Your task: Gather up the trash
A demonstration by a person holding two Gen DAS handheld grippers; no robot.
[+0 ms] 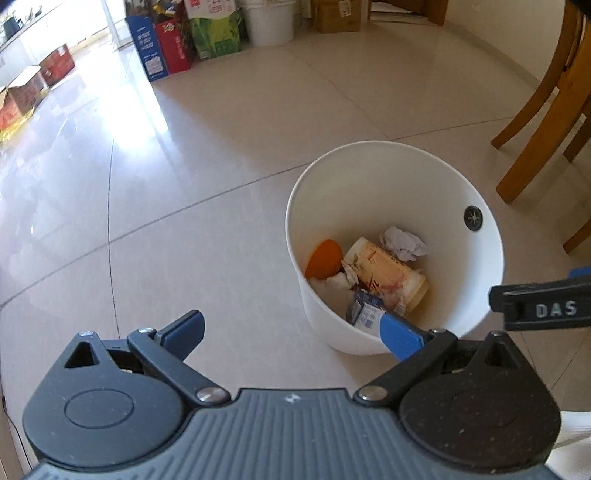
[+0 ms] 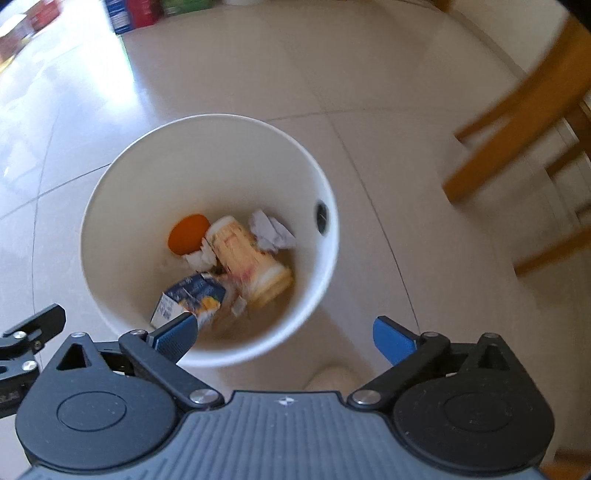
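Note:
A white bin (image 1: 436, 177) (image 2: 229, 136) stands on the tiled floor. Inside lie a cream printed cup (image 1: 388, 273) (image 2: 247, 254), an orange round piece (image 1: 325, 258) (image 2: 188, 232), crumpled white paper (image 1: 402, 242) (image 2: 271, 230) and a small blue carton (image 1: 364, 308) (image 2: 192, 295). My left gripper (image 1: 291, 332) hangs open over the floor just left of the bin, nothing between its fingers. My right gripper (image 2: 284, 334) is open above the bin's near rim, empty. The right view is blurred. Part of the right gripper shows in the left wrist view at the right edge (image 1: 543, 308).
Wooden chair legs (image 1: 543, 110) (image 2: 517, 125) stand to the right of the bin. Colourful boxes and bags (image 1: 177, 40) and a white bucket (image 1: 269, 22) line the far wall. Cardboard boxes (image 1: 33, 88) sit far left. Open tiled floor (image 1: 184, 184) spreads to the left.

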